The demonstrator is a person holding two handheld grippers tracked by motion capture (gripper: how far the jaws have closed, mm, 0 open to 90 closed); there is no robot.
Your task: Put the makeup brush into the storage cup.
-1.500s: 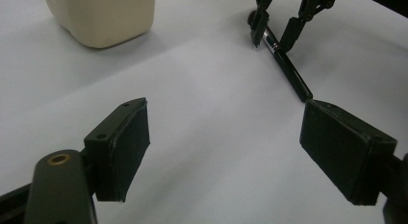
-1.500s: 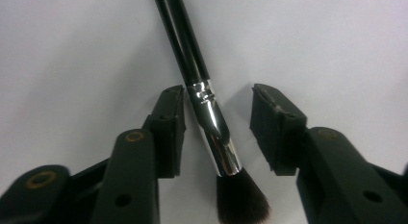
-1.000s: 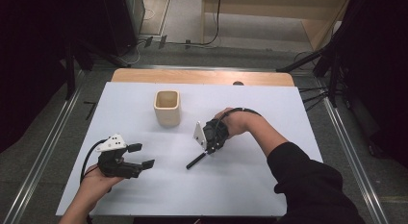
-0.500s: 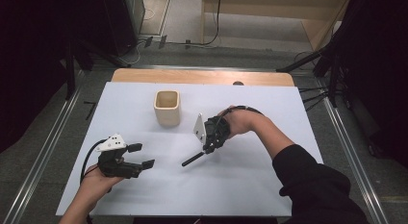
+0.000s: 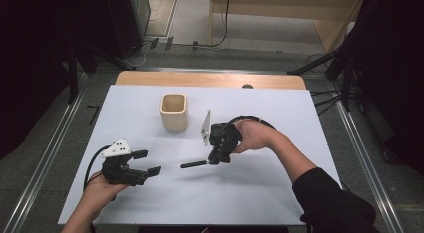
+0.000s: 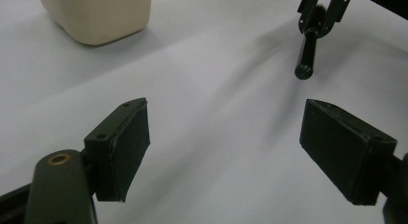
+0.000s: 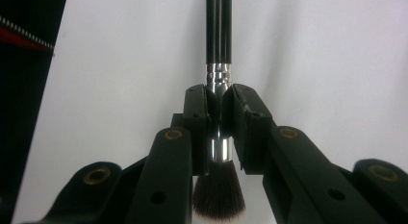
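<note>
While the left gripper (image 5: 147,162) stays spread, the right gripper (image 7: 220,101), clamping the brush (image 5: 194,164), has shifted leftward.

On the table (image 5: 280,193), a cup (image 5: 174,112) is set toward the back, a brush (image 5: 196,164) is clamped in the right gripper (image 5: 218,156) in front of it, and the left gripper (image 5: 145,162) is held apart at the front left.

Both grippers are black: the left gripper (image 5: 148,162) wears a pale grey three-cornered plate (image 5: 116,148) and trails a black cable (image 5: 93,163). The right gripper (image 7: 220,104) shows brass-ringed pivots and broad flat pads. A black sleeve (image 5: 330,203) covers the right forearm.
</note>
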